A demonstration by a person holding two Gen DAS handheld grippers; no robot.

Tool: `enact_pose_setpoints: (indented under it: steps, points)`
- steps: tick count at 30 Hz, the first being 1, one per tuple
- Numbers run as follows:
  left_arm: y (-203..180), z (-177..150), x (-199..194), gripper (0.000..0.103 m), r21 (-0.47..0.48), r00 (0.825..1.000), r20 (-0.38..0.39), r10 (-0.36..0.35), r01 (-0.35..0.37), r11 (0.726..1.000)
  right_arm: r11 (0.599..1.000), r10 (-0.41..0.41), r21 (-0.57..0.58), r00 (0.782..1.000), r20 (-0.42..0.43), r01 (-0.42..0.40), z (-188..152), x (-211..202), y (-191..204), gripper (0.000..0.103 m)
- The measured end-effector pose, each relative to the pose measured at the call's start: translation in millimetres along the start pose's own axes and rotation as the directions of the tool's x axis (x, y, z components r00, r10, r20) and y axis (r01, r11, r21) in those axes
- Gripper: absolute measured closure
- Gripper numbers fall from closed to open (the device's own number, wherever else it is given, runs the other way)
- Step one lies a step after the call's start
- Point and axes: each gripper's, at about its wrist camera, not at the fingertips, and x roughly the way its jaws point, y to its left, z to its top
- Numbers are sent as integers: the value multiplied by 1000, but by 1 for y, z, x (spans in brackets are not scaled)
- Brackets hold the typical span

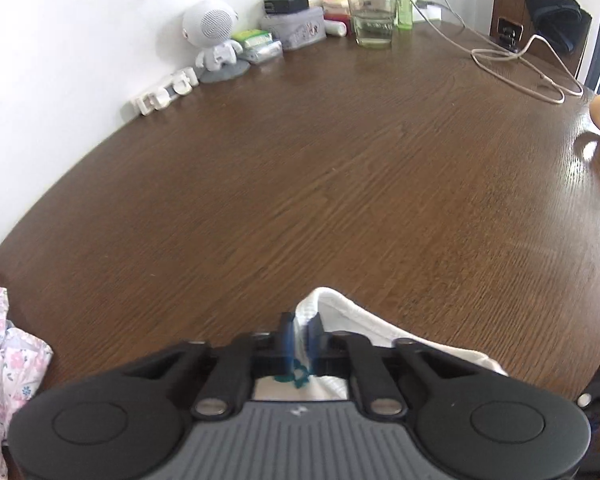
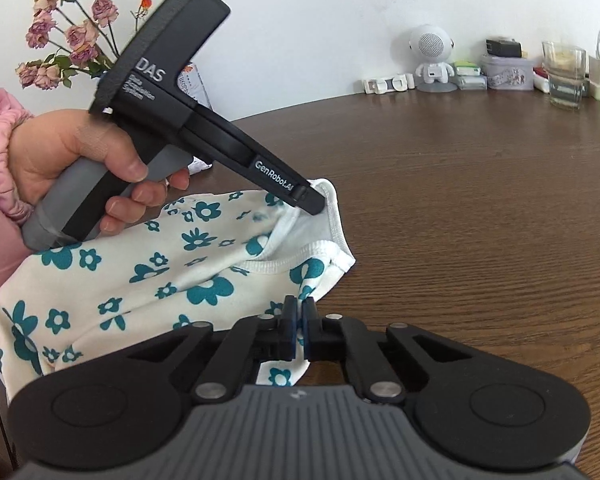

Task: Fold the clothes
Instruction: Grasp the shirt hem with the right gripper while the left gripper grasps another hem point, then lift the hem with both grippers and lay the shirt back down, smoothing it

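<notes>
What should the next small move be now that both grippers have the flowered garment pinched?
Probably draw both grippers forward over the bare table together, to spread the garment flat. The left gripper and the right gripper are each shut on the rim of the flowered garment, which is bunched near the person's side, with clear wood ahead.

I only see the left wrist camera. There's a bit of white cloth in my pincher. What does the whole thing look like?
Observer: The right wrist view shows a white garment with teal flowers, spread over the table edge.
Operator: Is the other pincher holding it too?
Observer: Yes, the right gripper is shut on its lower edge.
Operator: Where's my pincher on it?
Observer: The left gripper pinches the white trim at the far end.
Operator: Who's holding it?
Observer: A hand in a pink sleeve.
</notes>
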Motion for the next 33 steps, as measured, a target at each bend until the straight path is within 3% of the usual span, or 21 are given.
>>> enact_pose_setpoints:
  steps: [4, 7, 11, 14, 16, 19, 23, 25, 27, 28, 30, 33]
  points:
    - [18, -9, -27, 100, -21, 995, 97, 34, -32, 999, 1000, -21, -21, 1000, 23, 22, 3, -7, -2, 101]
    - [33, -13, -60, 100, -33, 981, 173, 84, -79, 996, 998, -57, -31, 996, 71, 60, 12, -18, -6, 102]
    - [52, -16, -106, 100, -52, 950, 272, 152, -143, 988, 988, -116, -88, 985, 131, 128, 39, -26, -3, 102]
    - [65, -18, -140, 100, -70, 916, 345, 205, -192, 979, 967, -160, -166, 969, 189, 192, 74, -27, 11, 102]
    - [69, -3, -172, 100, -75, 852, 435, 292, -289, 954, 944, -191, -211, 944, 269, 252, 108, -34, 26, 102]
    - [76, 23, -224, 100, -108, 715, 572, 402, -420, 901, 905, -221, -253, 887, 405, 341, 161, -51, 50, 102]
    - [78, 43, -316, 100, -210, 485, 742, 463, -488, 847, 873, -209, -233, 761, 614, 428, 217, -109, 85, 102]
    - [74, 38, -355, 100, -233, 427, 788, 443, -460, 857, 857, -196, -215, 681, 705, 468, 245, -138, 102, 102]
    - [65, 23, -370, 100, -208, 406, 810, 424, -478, 853, 840, -179, -199, 603, 777, 505, 267, -165, 118, 102]
    - [60, 16, -377, 100, -194, 399, 819, 413, -485, 853, 832, -170, -205, 589, 790, 515, 264, -173, 123, 102]
    - [53, -4, -374, 100, -153, 453, 809, 374, -453, 878, 822, -151, -230, 589, 794, 520, 254, -182, 127, 102]
    - [45, -34, -348, 99, -78, 587, 744, 319, -399, 914, 826, -136, -290, 671, 729, 483, 225, -175, 122, 102]
